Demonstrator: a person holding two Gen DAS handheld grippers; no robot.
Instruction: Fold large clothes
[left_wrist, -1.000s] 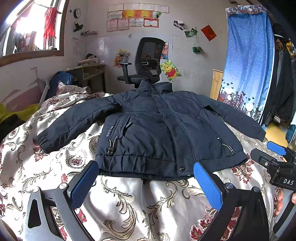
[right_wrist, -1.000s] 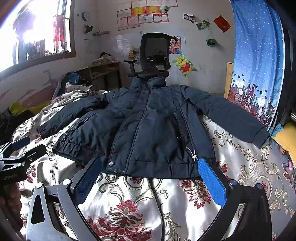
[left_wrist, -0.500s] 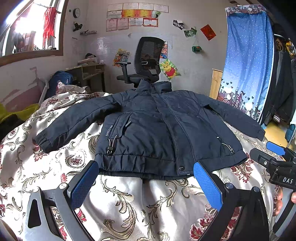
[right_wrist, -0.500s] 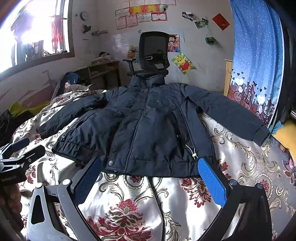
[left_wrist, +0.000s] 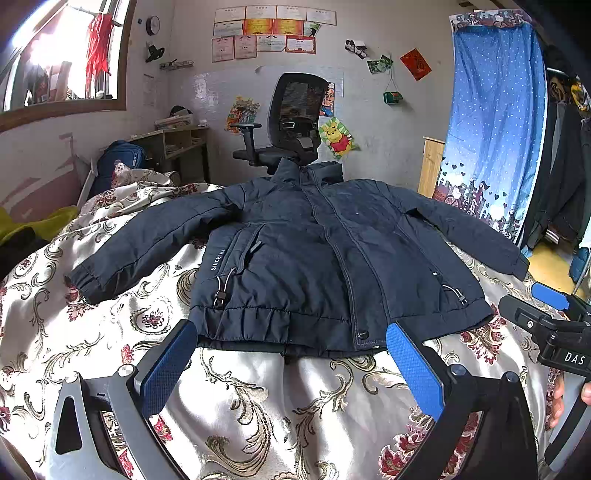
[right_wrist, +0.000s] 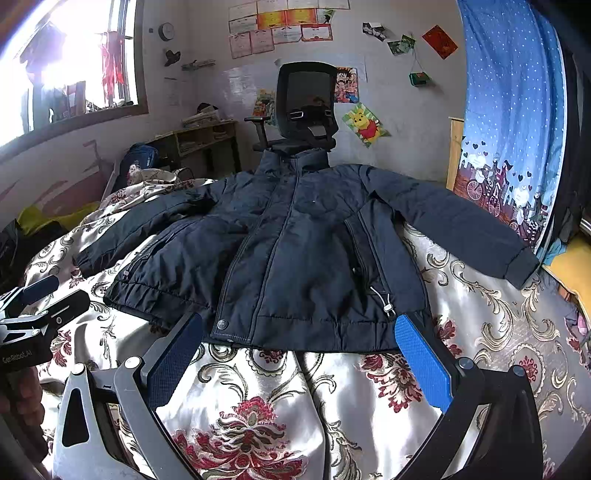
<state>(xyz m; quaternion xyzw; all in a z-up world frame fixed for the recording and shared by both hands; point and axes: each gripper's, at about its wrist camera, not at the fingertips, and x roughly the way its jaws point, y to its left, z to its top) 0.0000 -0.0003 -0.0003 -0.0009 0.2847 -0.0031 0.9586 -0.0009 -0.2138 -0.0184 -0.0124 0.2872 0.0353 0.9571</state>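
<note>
A dark navy padded jacket (left_wrist: 314, 258) lies front up and zipped on the bed, both sleeves spread outward, hem toward me; it also shows in the right wrist view (right_wrist: 306, 254). My left gripper (left_wrist: 291, 350) is open and empty, just short of the hem at its left-middle part. My right gripper (right_wrist: 299, 339) is open and empty, just short of the hem at its right part. Each gripper shows at the edge of the other's view: the right one (left_wrist: 546, 314), the left one (right_wrist: 33, 306).
The bed has a cream floral satin cover (left_wrist: 258, 406). A black office chair (left_wrist: 295, 122) stands behind the collar. A desk (left_wrist: 177, 144) and backpack (left_wrist: 118, 162) are at the back left. A blue curtain (left_wrist: 495, 122) hangs at right.
Both grippers have barely moved; the jacket lies the same. The views have shifted only slightly.
</note>
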